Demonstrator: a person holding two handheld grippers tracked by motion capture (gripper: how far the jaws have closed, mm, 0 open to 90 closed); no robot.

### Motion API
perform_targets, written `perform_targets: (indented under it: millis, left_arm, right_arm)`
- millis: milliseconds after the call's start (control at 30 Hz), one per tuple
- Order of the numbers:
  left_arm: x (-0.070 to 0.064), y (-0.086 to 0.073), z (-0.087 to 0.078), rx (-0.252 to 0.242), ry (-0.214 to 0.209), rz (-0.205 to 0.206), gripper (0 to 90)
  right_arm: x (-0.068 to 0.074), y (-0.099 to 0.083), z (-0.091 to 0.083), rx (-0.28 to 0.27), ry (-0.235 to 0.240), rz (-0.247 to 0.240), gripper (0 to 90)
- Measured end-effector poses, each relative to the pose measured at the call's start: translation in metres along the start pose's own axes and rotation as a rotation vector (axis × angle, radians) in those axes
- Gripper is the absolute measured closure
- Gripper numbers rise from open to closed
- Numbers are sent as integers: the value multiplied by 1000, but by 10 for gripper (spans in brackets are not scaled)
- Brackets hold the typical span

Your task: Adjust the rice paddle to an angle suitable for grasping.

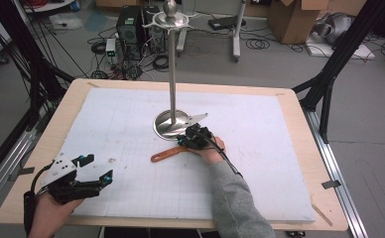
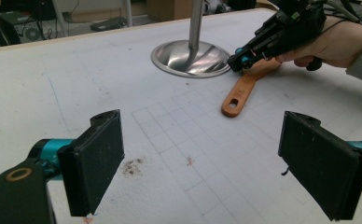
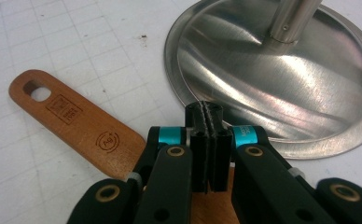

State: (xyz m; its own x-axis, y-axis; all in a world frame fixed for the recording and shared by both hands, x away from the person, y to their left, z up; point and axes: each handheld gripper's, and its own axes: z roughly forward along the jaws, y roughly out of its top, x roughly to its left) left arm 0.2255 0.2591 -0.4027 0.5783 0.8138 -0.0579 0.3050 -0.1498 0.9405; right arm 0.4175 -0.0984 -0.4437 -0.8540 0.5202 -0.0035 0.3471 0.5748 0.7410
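Right gripper view: gripper closed over spatula

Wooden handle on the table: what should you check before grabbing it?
1. Right gripper is over the wooden handle: ok.
2. Right jaws are open wide enough to take the handle: not ok, they are shut together with nothing between them.
3. Handle lies flat on the white mat: ok.
4. Metal blade is free of the stand base: cannot tell, it lies at the base's rim.
5. Left gripper is open and well away from the handle: ok.
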Motion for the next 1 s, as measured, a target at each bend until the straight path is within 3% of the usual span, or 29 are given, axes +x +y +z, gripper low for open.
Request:
perform_targets:
  millis: [700,1000]
  left_arm:
    - [0,-1,2,10,-3,4,145]
    - [0,-1,5,13,-7,6,145]
  right_arm:
    - [-6,-3,-5,28,-11,28,897]
    - [-11,-10,-14,32,0,66,897]
